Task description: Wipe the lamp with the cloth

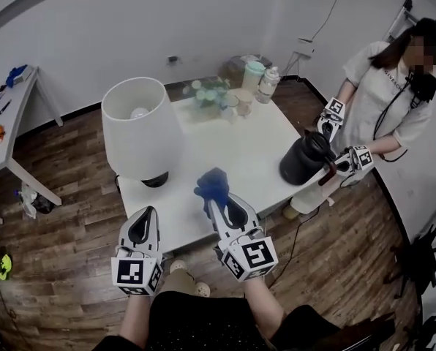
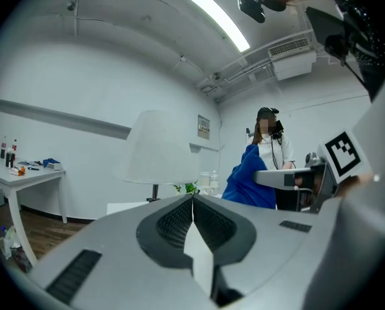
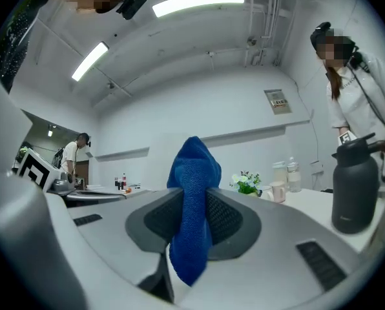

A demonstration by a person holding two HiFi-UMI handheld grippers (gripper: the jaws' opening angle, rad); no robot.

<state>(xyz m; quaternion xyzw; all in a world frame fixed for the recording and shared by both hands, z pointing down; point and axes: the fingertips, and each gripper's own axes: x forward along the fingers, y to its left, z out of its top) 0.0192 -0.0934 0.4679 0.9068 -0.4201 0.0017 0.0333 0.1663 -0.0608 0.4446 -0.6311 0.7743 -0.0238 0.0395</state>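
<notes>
- White lamp with a wide fabric drum shade point(image 1: 140, 126): upright on a dark base, on the left part of the white table point(image 1: 276, 134).
- Blue terry cloth point(image 3: 192, 192): bunched, clamped between the jaws of the right tool point(image 1: 212, 198), over the table's near edge. It is just right of the lamp, not touching.
- Left tool point(image 2: 192, 197): jaws together, nothing between them, held off the table's near edge, on the lamp's near side.
- Black lidded jug point(image 1: 306, 158): at the table's right edge, contents not visible.

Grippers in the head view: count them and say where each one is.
4. The left gripper and the right gripper, shut on the blue cloth, are at the table's near edge; the standing person's upper gripper and lower gripper are by the black jug.
</notes>
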